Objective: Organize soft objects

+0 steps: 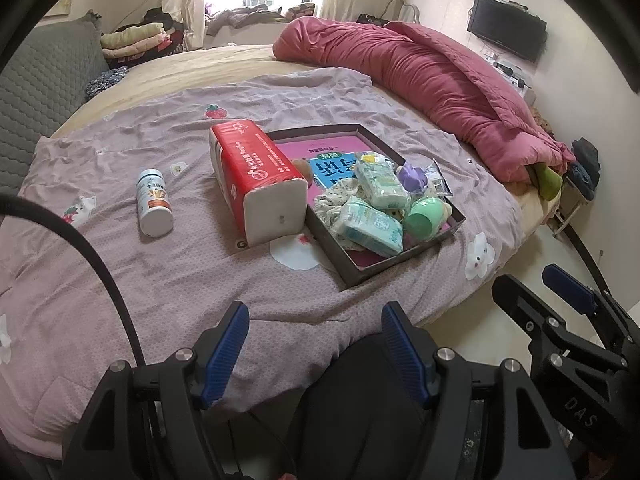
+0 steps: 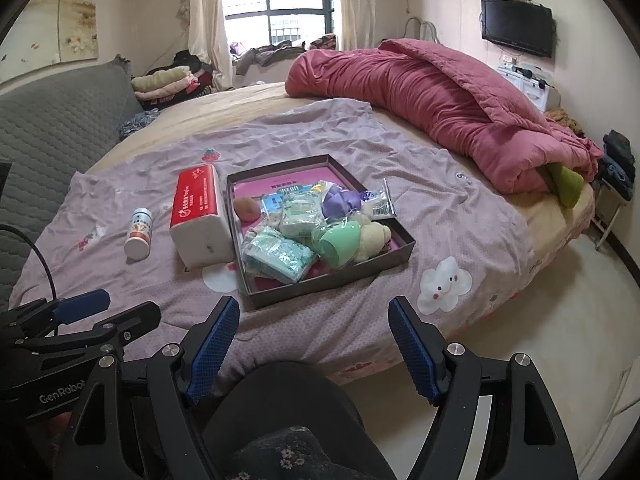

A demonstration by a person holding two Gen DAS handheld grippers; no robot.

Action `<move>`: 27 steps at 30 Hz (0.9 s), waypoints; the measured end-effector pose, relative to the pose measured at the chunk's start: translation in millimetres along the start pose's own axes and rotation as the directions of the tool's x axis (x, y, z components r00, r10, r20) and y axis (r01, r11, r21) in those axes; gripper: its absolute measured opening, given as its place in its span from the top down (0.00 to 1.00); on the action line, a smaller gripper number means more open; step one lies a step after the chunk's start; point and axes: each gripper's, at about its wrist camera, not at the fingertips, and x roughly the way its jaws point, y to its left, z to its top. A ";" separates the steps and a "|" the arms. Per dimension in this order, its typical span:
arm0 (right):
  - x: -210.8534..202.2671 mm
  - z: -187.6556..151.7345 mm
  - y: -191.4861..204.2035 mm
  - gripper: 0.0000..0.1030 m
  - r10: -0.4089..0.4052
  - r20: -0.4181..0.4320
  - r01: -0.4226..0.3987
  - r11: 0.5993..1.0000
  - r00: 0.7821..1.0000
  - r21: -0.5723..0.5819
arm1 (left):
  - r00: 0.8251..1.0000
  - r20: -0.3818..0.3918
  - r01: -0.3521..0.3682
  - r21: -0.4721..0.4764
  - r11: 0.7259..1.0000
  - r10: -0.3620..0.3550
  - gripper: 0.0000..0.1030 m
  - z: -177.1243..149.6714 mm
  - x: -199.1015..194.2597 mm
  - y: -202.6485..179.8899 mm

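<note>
A shallow dark box point(image 1: 404, 257) point(image 2: 320, 284) lies on the purple sheet. It holds two tissue packs point(image 1: 370, 226) point(image 2: 280, 254), a green soft toy point(image 1: 424, 216) point(image 2: 340, 244), a purple toy point(image 1: 414, 174) point(image 2: 340, 202), a patterned cloth point(image 1: 336, 200) and a brown ball point(image 1: 304, 170) point(image 2: 246, 208). A red paper pack point(image 1: 256, 176) point(image 2: 198, 212) leans against the box's left side. A white bottle point(image 1: 154, 204) point(image 2: 138, 232) lies further left. My left gripper point(image 1: 316, 344) and right gripper point(image 2: 314, 344) are open and empty at the bed's near edge.
A rolled pink quilt point(image 1: 432, 80) point(image 2: 440, 100) lies along the bed's right side. A grey padded headboard point(image 1: 44, 80) is at left. Folded clothes point(image 1: 136, 40) sit at the back. A TV point(image 2: 518, 26) hangs on the right wall.
</note>
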 end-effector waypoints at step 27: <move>2.1 -0.5 -2.4 0.24 -0.003 -0.014 0.004 1.000 1.000 0.007 | 0.999 -0.012 -0.047 -0.024 0.999 0.046 0.34 -1.5 3.5 7.1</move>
